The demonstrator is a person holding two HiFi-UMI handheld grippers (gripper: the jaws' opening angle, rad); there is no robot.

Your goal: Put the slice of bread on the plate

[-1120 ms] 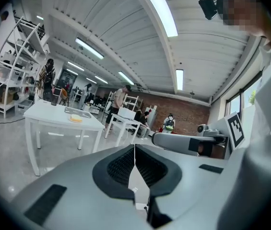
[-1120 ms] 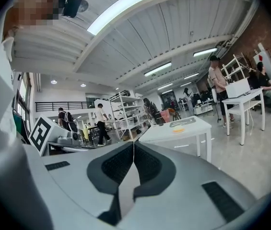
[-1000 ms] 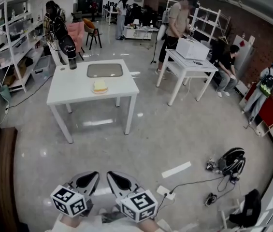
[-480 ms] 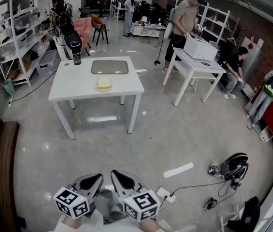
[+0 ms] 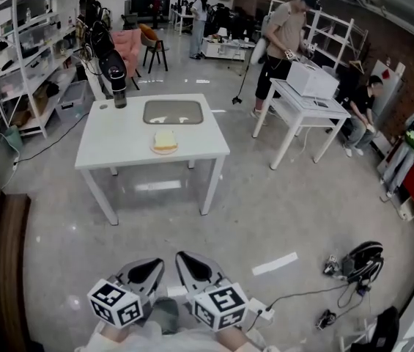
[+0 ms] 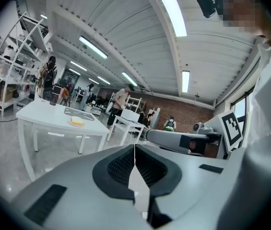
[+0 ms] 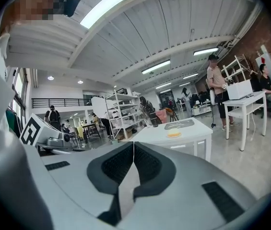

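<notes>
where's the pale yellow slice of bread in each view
Head view: pale yellow slice of bread upper centre-left.
Left gripper view: bread left of centre.
Right gripper view: bread right of centre.
Shared landmark: the white square table beneath it.

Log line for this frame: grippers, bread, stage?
left gripper shut, empty | right gripper shut, empty | bread slice on plate, white table | grippers far from table
</notes>
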